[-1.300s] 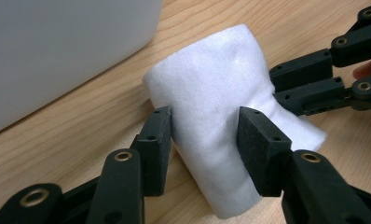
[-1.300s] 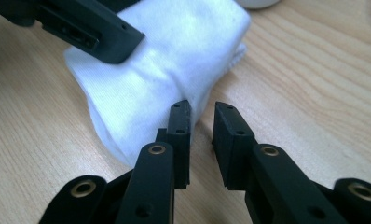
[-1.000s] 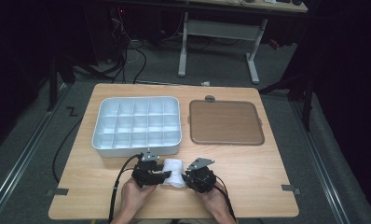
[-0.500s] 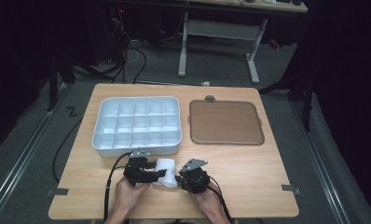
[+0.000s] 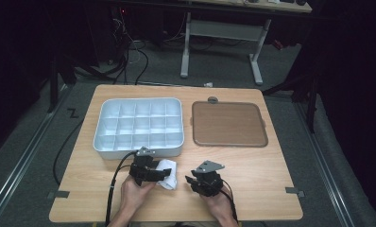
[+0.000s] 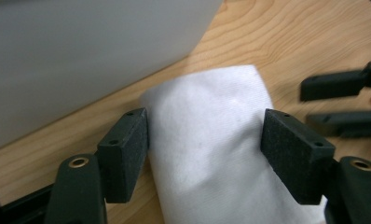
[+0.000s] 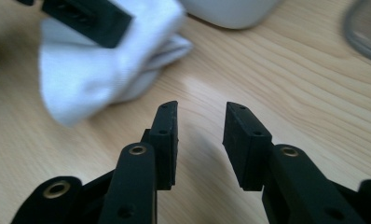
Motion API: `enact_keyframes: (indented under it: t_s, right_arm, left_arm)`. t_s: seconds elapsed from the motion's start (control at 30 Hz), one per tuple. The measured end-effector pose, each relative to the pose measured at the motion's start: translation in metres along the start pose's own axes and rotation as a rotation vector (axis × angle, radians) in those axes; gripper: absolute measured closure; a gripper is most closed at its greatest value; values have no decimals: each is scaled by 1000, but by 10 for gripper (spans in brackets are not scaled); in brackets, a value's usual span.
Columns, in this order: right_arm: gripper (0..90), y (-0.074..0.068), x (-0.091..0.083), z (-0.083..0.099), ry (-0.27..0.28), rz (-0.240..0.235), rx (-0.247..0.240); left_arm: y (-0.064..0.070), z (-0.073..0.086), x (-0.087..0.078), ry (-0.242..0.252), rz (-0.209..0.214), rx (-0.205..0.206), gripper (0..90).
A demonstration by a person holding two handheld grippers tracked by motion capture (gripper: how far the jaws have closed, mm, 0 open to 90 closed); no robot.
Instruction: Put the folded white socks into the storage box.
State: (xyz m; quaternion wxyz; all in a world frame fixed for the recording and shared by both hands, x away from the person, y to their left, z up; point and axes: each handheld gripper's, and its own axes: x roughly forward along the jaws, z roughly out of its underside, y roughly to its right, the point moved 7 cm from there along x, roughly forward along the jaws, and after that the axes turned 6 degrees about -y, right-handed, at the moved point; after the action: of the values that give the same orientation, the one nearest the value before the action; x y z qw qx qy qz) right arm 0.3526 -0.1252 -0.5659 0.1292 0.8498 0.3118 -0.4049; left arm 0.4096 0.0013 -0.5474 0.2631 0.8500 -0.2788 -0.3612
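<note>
White cloth (image 6: 211, 140) between left tool (image 6: 204, 149) jaws, right tool (image 7: 200, 140) apart

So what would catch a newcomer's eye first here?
The folded white cloth near the wooden table's front edge, with the left gripper astride it, fingers alongside its folds. Behind sit a pale compartmented plastic tray and a flat brown tray.

One white cloth (image 5: 167, 171), one compartment tray (image 5: 139, 125), one brown tray (image 5: 228, 124), two grippers

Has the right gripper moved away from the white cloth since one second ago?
Yes. The right gripper has drawn back rightward and nearer the table's front edge; bare wood now separates it from the white cloth.
</note>
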Motion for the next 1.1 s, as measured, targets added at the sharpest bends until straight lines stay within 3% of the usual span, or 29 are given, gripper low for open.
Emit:
enact_keyframes:
  t_s: [0.13, 0.27, 0.47, 0.6, 1.1]
  right_arm:
    - [617, 31, -12, 16, 14, 73, 70]
    - [577, 62, -24, 34, 27, 153, 134]
    - [540, 95, -33, 49, 26, 240, 203]
    - [522, 103, -33, 54, 32, 261, 224]
    - [462, 106, -30, 52, 28, 258, 220]
  left_arm:
    - [1, 8, 6, -11, 7, 5, 330]
    - [4, 12, 8, 3, 2, 37, 356]
    - [5, 13, 8, 0, 17, 27, 412]
    - [6, 13, 5, 7, 33, 25, 456]
    - [7, 7, 0, 2, 59, -1, 631]
